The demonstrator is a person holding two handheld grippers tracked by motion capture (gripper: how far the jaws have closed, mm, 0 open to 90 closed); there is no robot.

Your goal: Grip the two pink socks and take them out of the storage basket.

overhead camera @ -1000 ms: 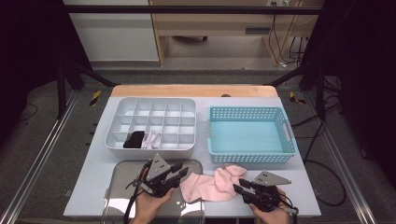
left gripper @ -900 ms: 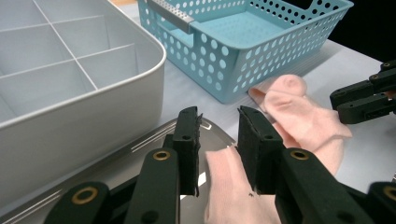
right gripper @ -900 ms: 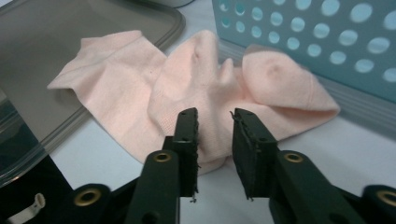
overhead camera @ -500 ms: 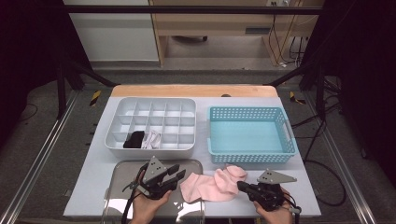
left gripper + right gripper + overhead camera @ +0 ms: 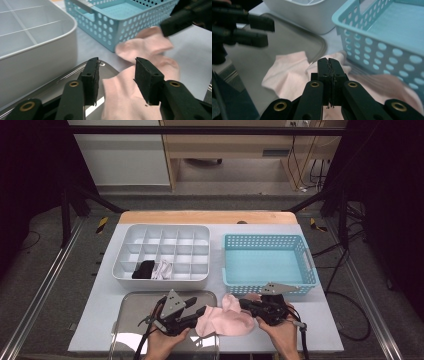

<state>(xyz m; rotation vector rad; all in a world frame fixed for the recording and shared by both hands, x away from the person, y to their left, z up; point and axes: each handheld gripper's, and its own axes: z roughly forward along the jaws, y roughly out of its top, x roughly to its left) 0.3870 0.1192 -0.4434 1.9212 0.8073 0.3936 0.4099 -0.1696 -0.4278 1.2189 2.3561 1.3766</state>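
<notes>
A white divided tray (image 5: 161, 256) stands on the bench's left half, toward the far edge. In its near row, a black item (image 5: 143, 269) fills one compartment and a white item (image 5: 163, 268) the one beside it; the other compartments hold nothing. To its right, just beside it, stands a blue perforated basket (image 5: 268, 265) with nothing inside. A shiny metal tray (image 5: 132, 320) lies at the near edge, in front of the divided tray.

A pink sock (image 5: 225, 319) lies at the near edge, partly over the metal tray's right rim and partly on the bench in front of the basket's near left corner. The left gripper (image 5: 116, 75) has just been opening: its jaws stand apart with the sock's edge between them, pads not pressing on it. The right gripper (image 5: 328, 65) has its jaws pressed together over the sock; whether cloth is pinched between them cannot be told.
</notes>
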